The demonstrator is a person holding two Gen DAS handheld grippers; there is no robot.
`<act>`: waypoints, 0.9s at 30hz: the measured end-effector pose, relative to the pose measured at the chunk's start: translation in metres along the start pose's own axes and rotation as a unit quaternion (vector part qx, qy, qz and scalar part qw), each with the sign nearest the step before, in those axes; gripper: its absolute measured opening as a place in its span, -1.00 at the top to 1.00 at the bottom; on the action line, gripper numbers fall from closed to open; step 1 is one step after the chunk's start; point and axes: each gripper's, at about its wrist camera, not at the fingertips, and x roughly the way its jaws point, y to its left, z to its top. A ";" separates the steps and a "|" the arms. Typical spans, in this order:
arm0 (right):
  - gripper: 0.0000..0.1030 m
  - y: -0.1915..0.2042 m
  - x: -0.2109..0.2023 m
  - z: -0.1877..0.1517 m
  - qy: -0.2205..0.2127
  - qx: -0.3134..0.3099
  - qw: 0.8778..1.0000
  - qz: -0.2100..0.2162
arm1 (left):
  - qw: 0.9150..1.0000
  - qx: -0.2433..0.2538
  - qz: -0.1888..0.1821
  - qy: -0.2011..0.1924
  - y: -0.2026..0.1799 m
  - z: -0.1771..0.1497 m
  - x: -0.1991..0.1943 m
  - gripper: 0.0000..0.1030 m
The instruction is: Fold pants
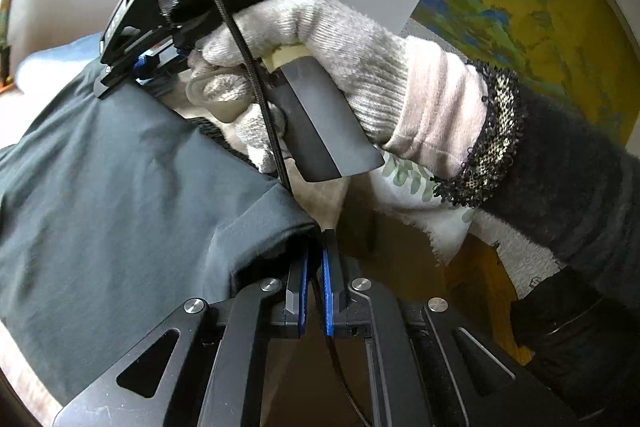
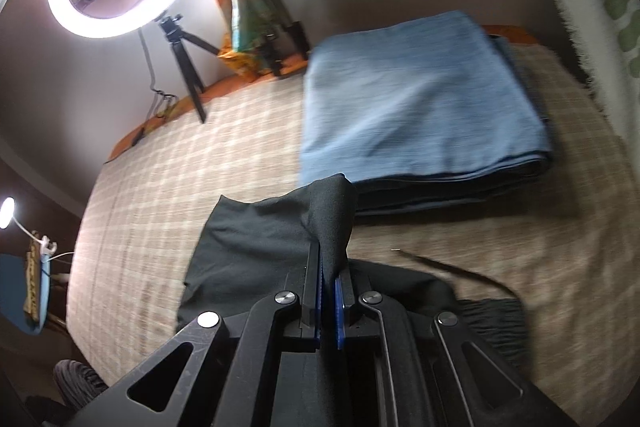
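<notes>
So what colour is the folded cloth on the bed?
Blue; the folded cloth shows best in the right wrist view.

A checked beige cloth [image 2: 200,163] covers the bed [image 2: 208,93]. On it lie a folded blue blanket [image 2: 420,99] and dark pants [image 2: 256,251]. A tripod [image 2: 188,55] stands at its far edge.

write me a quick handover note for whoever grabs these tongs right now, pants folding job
Left tongs: shut on an edge of the dark pants.
Right tongs: shut on another bunch of the same pants, cloth peaking up between the fingers; a gloved hand holds this tool.
Pants: lifted at both grips, the rest draped on the checked bedspread.
Done: both grips secured. A folded blue cloth lies just beyond.
Left: carry the held edges over, lay the fold flat, release, and probably fold again.
</notes>
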 end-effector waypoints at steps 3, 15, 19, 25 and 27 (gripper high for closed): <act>0.96 -0.010 0.000 0.003 0.004 -0.009 1.000 -0.018 | 1.000 0.004 -0.004 0.003 -0.003 0.003 0.014 0.91; 0.85 -0.028 0.023 0.003 0.037 -0.039 0.997 -0.054 | 1.000 -0.009 0.002 0.017 0.001 -0.008 0.044 0.82; 0.54 -0.031 0.015 0.000 0.034 -0.036 0.997 -0.062 | 1.000 -0.001 0.007 0.030 -0.007 -0.012 0.053 0.46; 0.42 -0.035 -0.019 -0.007 0.006 -0.029 0.997 -0.073 | 0.999 0.005 -0.009 0.046 -0.023 -0.022 0.053 0.27; 0.40 -0.033 -0.034 -0.015 -0.003 -0.026 0.997 -0.067 | 0.998 0.012 -0.015 0.053 -0.030 -0.025 0.048 0.27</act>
